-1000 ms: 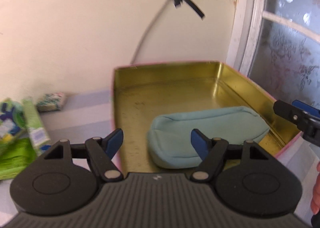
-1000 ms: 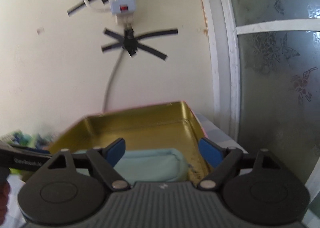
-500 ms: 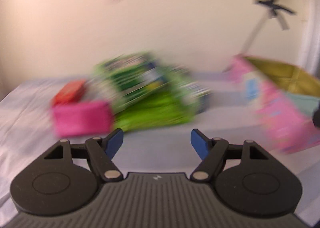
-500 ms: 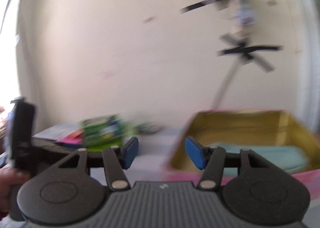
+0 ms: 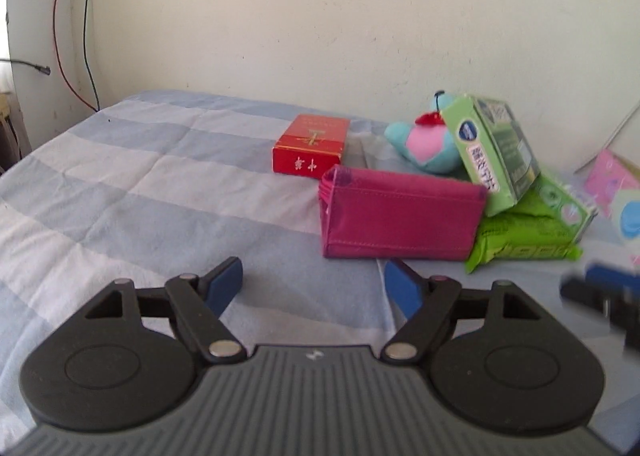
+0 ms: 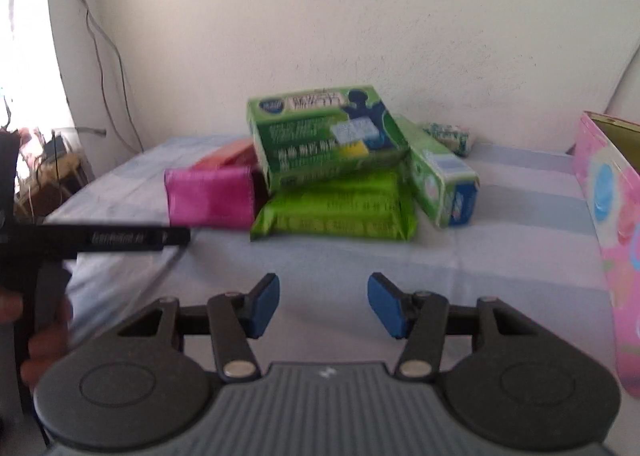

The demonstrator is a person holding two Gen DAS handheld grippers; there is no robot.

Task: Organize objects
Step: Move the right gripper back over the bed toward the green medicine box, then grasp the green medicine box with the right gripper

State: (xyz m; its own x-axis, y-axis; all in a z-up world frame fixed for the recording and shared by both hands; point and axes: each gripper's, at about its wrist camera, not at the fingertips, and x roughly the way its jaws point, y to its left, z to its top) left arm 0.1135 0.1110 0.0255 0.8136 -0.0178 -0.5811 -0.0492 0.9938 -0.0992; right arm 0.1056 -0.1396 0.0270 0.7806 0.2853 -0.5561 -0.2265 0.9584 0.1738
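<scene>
objects are being left piled far on the bed [image 5: 120, 183]: magenta pouch [image 5: 400, 215], green boxes [image 6: 328, 135]. left hand-held gripper [image 5: 314, 288] widening, right hand-held gripper [image 6: 323, 306] narrowing, both empty.

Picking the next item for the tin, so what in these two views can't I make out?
- Plush toy: left wrist view, partly behind the green box; unseen from the right wrist.
- Red box: in the right wrist view, mostly behind the magenta pouch.
- Pink tin: cut off by the right edge; contents unseen.
- Box lettering: blurred.
</scene>
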